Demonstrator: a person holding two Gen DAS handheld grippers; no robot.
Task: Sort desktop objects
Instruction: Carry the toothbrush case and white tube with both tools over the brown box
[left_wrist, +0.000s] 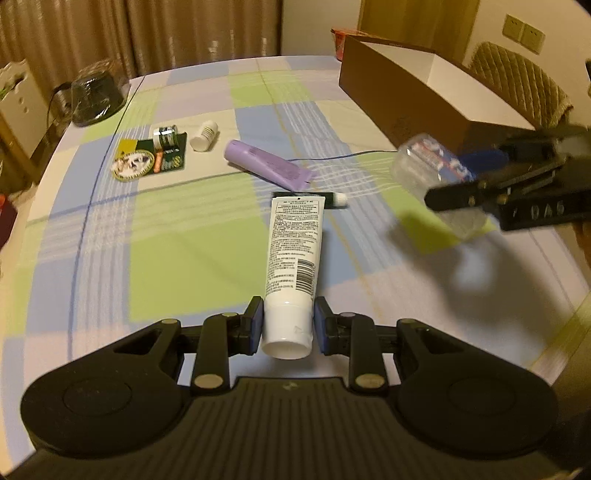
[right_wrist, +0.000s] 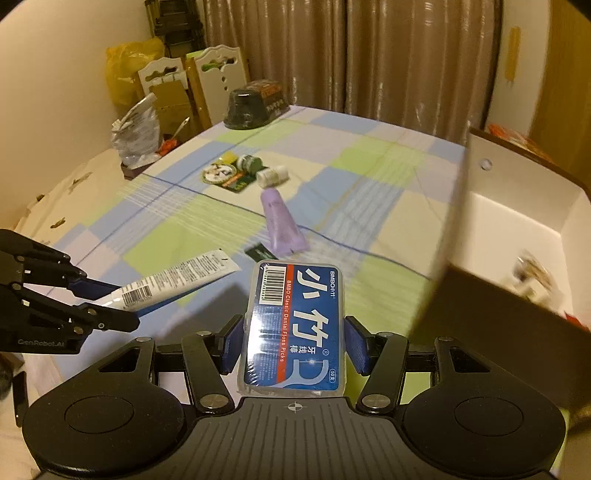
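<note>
My left gripper is shut on the cap end of a white tube, held above the checked tablecloth; it also shows in the right wrist view. My right gripper is shut on a clear box of dental floss picks with a blue label, held in the air beside the open cardboard box. In the left wrist view the floss box is blurred at the right. A purple tube, a small white bottle and a green card with small jars lie on the table.
A dark wrapped bowl stands at the table's far left corner. A small black-and-white stick lies beyond the white tube. The cardboard box holds some items. Chairs and bags stand past the table edge.
</note>
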